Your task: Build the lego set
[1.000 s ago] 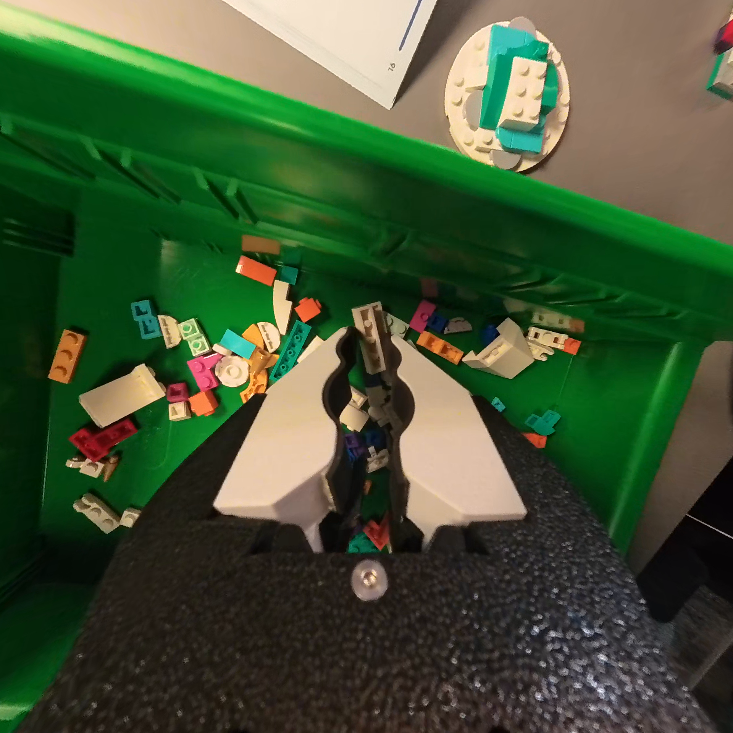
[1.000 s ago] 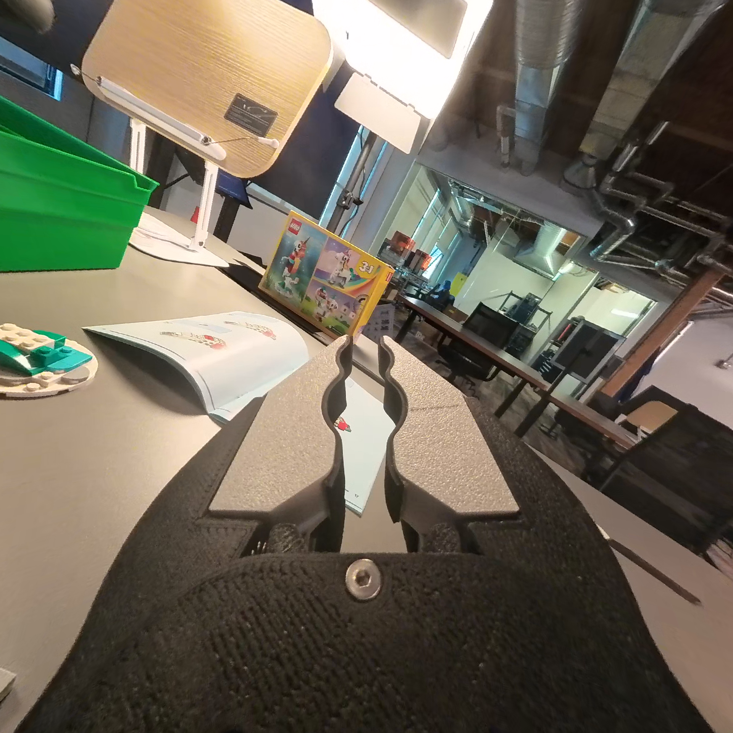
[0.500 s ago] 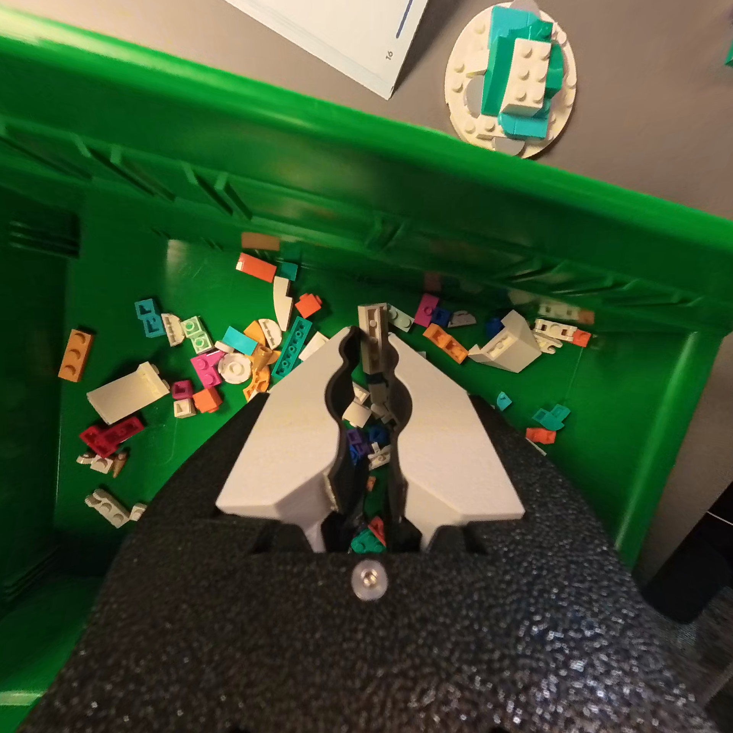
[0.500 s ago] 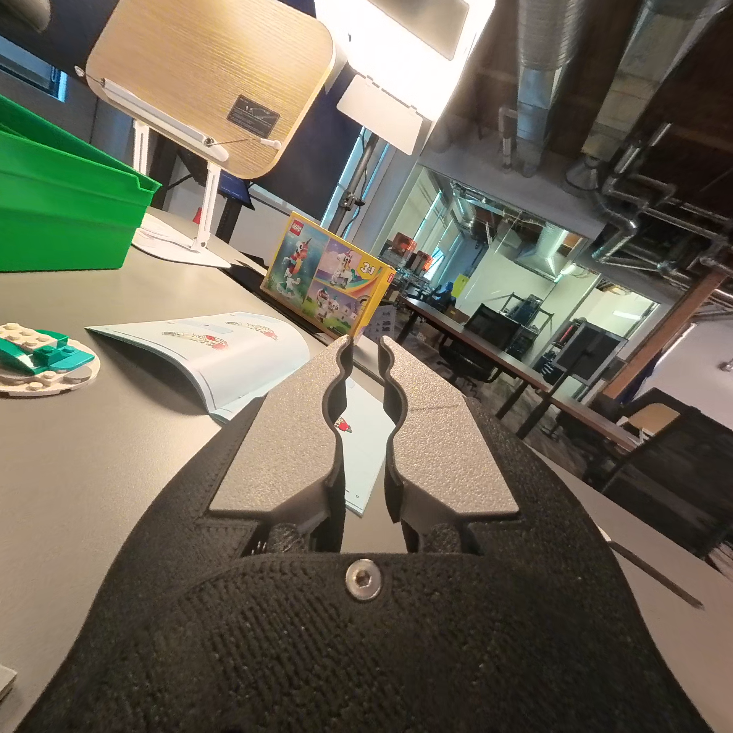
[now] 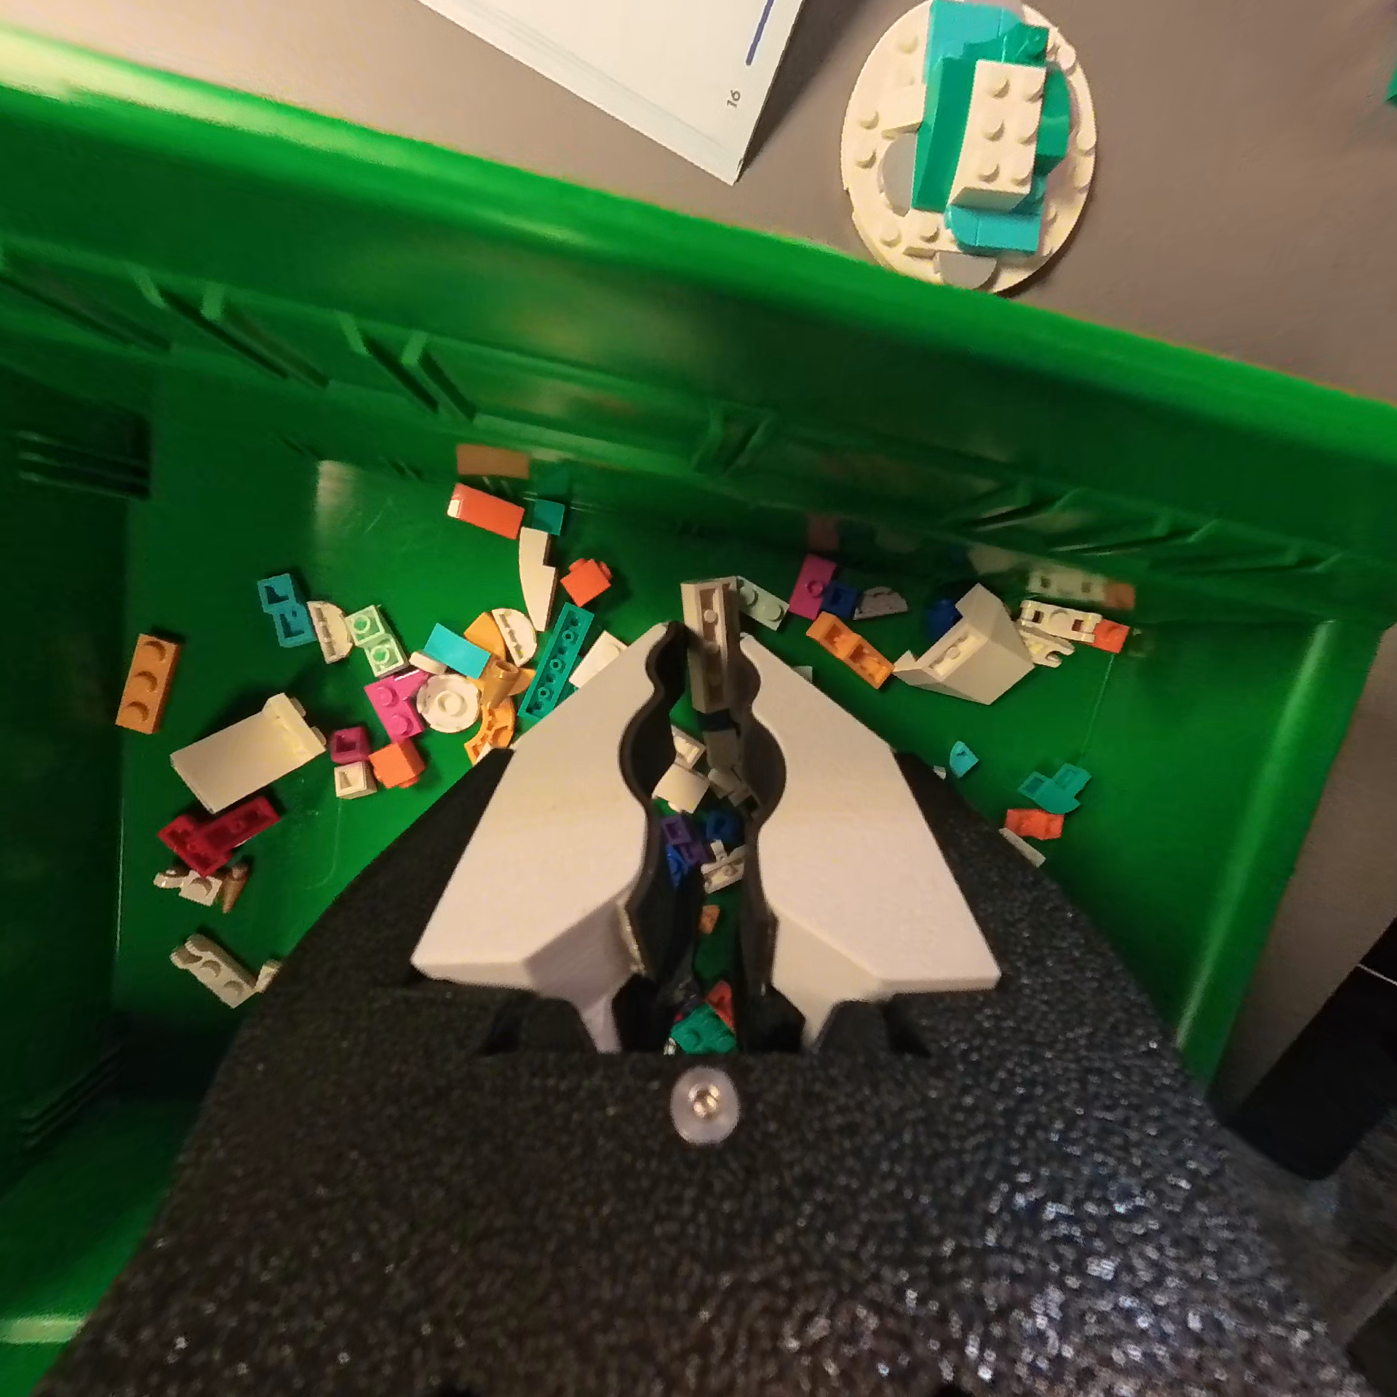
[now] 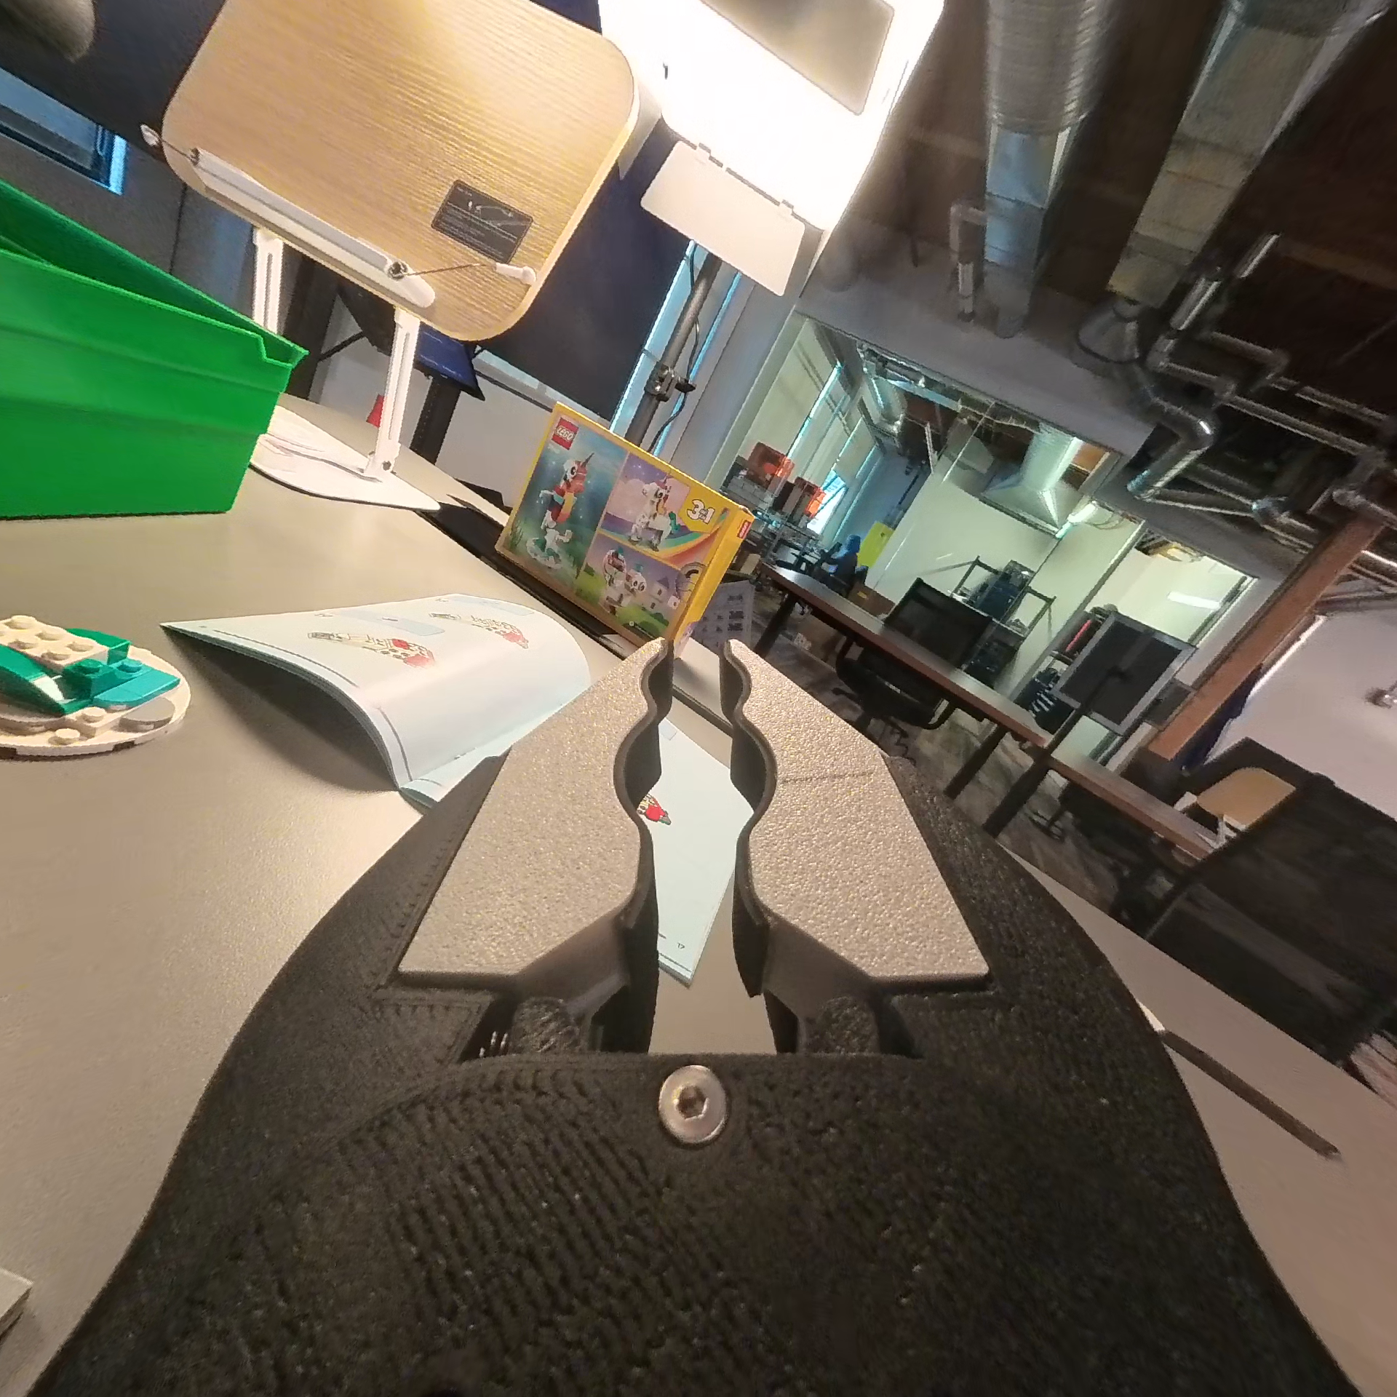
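Left wrist view shows your left gripper (image 5: 709,642) above the big green plastic bin (image 5: 680,302), and its white fingers (image 5: 574,816) are pinched tight on a long thin grey lego piece (image 5: 709,642). The piece sticks out past the fingertips, so you hold it by one end, which I think leaves the other end free to press down. Lots of little loose coloured bricks (image 5: 453,680) lie on the bin floor under it, because that is where the spare parts are kept.

Past the far wall of the bin, on the grey table (image 5: 1209,264), sits the round white lego plate with teal and white bricks on top (image 5: 971,144). That is the thing you are building. I think the grey piece needs to go over there next. The bin wall is tall, so lift high or the piece may bump it and slip.

Your right gripper (image 6: 695,658) hovers low over the table with its grey fingers (image 6: 544,831) a little apart and nothing between them. It looks like it is waiting. On its left you can see the round build, and the open paper booklet (image 6: 393,673) lies just past it for checking steps. The yellow lego box (image 6: 627,529) stands farther off.
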`<move>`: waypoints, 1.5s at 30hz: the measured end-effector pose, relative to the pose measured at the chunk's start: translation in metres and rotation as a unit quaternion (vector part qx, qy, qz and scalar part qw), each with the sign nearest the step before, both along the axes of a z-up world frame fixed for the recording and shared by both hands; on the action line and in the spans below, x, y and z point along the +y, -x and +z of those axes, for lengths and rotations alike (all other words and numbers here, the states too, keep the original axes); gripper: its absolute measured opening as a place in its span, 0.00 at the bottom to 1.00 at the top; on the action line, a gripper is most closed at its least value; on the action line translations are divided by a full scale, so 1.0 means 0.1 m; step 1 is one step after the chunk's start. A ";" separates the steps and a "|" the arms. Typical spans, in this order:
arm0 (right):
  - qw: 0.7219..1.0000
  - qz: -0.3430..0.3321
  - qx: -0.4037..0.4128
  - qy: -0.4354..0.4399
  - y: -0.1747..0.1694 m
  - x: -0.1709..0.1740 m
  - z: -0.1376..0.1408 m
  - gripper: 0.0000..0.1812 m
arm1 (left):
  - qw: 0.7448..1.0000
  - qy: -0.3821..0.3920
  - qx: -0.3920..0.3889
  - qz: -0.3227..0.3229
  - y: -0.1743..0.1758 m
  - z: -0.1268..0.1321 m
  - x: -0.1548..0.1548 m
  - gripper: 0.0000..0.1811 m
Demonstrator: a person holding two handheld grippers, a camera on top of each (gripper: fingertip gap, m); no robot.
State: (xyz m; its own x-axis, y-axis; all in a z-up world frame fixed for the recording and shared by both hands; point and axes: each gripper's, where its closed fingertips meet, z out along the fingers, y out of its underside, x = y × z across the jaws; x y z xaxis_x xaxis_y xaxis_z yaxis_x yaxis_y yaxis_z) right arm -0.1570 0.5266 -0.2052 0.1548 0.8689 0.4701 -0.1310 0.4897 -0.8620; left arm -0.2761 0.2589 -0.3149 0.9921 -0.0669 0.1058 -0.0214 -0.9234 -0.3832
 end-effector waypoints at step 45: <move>1.000 -0.001 -0.003 -0.006 0.01 -0.01 -0.01 0.06 | 0.991 0.123 0.054 -0.019 -0.43 0.03 -0.89 0.05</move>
